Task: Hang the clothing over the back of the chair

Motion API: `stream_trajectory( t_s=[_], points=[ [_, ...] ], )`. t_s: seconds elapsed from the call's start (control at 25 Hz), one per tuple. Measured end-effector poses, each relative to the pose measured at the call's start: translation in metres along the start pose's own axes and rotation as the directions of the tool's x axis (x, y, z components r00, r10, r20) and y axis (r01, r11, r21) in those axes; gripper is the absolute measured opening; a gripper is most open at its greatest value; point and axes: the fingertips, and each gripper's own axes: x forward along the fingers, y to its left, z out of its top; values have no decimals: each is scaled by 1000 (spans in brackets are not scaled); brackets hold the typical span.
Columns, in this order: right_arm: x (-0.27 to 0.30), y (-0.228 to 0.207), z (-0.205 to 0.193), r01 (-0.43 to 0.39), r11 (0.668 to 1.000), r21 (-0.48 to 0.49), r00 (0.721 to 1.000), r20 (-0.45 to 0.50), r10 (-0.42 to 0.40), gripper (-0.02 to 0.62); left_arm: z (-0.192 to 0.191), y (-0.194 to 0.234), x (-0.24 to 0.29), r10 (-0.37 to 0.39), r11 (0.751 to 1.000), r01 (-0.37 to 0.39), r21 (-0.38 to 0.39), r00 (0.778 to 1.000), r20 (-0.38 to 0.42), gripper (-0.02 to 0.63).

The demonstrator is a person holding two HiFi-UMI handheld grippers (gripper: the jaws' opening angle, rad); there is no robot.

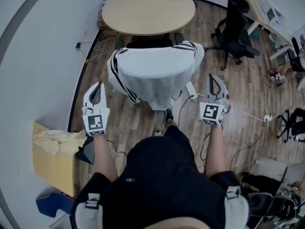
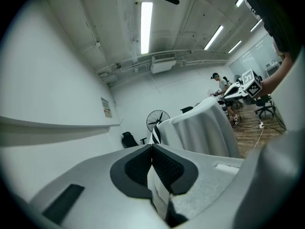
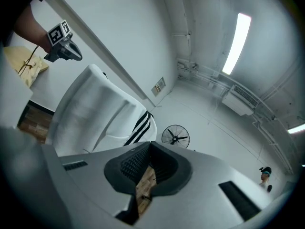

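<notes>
- Clothing (image 1: 153, 75), white with black stripes, lies draped over the back of the chair (image 1: 148, 41) in the head view. It covers the backrest and hangs down the near side, and a striped sleeve falls at each flank.
- The chair is tucked against a round table (image 1: 147, 8). The left gripper (image 1: 97, 87) is at the left of the clothing and the right gripper (image 1: 214, 80) at its right. Both are apart from the cloth and touch nothing.
- Left gripper view: the left gripper's (image 2: 151, 149) jaws are pressed together at the tips with nothing between them. The draped chair stands ahead and to the right, and a fan (image 2: 157, 119) is behind it by the wall.
- Right gripper view: the right gripper's (image 3: 148, 148) jaws also meet at the tips and are empty, with only wooden floor showing through the gap lower down. The clothing sits ahead and to the left, smooth over the backrest.
- Judgement: the hanging looks done, so the step in hand is the finish after release.
- Any next move would be small. The person could check that the cloth sits evenly and will not slide, or open one gripper to pinch and tug an edge if a side hangs too low.
</notes>
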Motion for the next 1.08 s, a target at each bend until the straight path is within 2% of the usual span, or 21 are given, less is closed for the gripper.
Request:
stream_trajectory(
  t_s=[0.24,0.36,0.8,0.92,1.08],
  points=[
    [-17,18,-5,-16,1000,8,999,-34,16,-5,-11,3,-19,8,1000,-8,-20,1000,-4,2],
    [-22,19,-2,-17,1000,-7,1000,-18,17,-5,-8,1,-24,14,999,-13,-41,1000,19,2],
    [-37,19,-5,-43,999,-9,999,-30,42,-5,-8,-17,-34,5,998,-3,-58,1000,28,2],
    [-38,22,-3,-56,998,23,998,-13,56,-5,-11,-19,-37,5,998,-4,-57,1000,18,2],
    [-43,30,1,-76,997,12,997,10,76,-5,-14,-21,-45,14,997,-12,-74,1000,27,2]
  ],
)
